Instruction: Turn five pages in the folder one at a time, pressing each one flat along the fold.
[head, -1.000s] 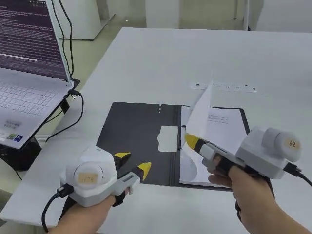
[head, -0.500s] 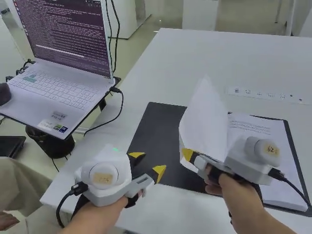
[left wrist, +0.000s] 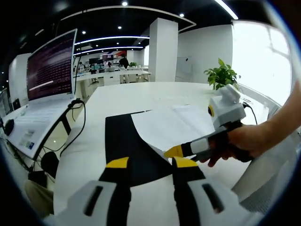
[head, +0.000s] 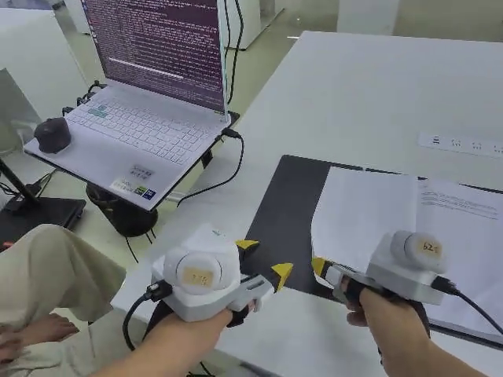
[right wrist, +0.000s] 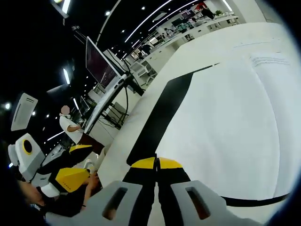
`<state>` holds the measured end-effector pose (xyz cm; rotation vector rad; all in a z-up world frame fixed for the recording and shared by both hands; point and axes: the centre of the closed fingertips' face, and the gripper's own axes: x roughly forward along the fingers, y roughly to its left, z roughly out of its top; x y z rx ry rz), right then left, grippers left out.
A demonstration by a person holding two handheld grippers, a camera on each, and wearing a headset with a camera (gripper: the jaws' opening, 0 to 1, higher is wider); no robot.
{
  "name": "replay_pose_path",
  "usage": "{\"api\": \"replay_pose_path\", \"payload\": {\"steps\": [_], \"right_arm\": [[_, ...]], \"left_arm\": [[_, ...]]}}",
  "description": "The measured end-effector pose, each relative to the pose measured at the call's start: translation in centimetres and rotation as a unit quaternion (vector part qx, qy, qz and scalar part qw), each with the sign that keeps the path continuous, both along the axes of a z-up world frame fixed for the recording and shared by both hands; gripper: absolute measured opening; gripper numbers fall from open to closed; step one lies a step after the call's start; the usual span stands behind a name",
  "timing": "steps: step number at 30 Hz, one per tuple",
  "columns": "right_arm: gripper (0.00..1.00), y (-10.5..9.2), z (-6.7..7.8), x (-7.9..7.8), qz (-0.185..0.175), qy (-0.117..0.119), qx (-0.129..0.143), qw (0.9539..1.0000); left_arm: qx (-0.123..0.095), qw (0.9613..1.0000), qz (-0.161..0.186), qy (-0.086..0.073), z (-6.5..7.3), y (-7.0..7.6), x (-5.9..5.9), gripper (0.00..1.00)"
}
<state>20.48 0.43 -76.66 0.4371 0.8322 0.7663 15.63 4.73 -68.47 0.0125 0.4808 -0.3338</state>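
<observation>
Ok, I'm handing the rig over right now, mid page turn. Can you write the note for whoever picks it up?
Right gripper: shut on the near corner of the page, which lies over the black left cover of the folder.
Left gripper: open, empty, hovering by the folder's near edge.
Done: this page is over to the left side. How many went before it, cannot tell.
Left: release, press it flat along the fold, then carry on to five.

Right hand-held gripper (head: 318, 265) pinches page (head: 369, 224) over folder (head: 287, 208); left hand-held gripper (head: 265, 259) open beside.
</observation>
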Motion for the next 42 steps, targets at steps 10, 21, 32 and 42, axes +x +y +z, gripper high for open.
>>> {"api": "replay_pose_path", "payload": {"steps": [10,21,32,42], "right_arm": [[0.0,0.9,-2.1,-0.7,0.008,0.02,-0.002,0.9998],[0.14,-1.3,0.6,0.2,-0.024,0.018,0.067,0.9973],[0.07,-9.5,2.7,4.4,-0.09,0.0,0.08,0.9927],[0.0,-13.7,1.8,6.8,-0.114,0.012,0.078,0.9903]], "left_arm": [[0.004,0.9999,-0.005,0.013,-1.1,0.1,-0.2,0.33],[0.013,0.9994,-0.022,0.022,-2.7,-1.3,0.8,0.32],[0.029,0.9963,-0.067,0.045,-6.5,-5.9,4.2,0.31],[0.05,0.9939,-0.055,0.082,-10.1,-6.7,5.7,0.3]]}}
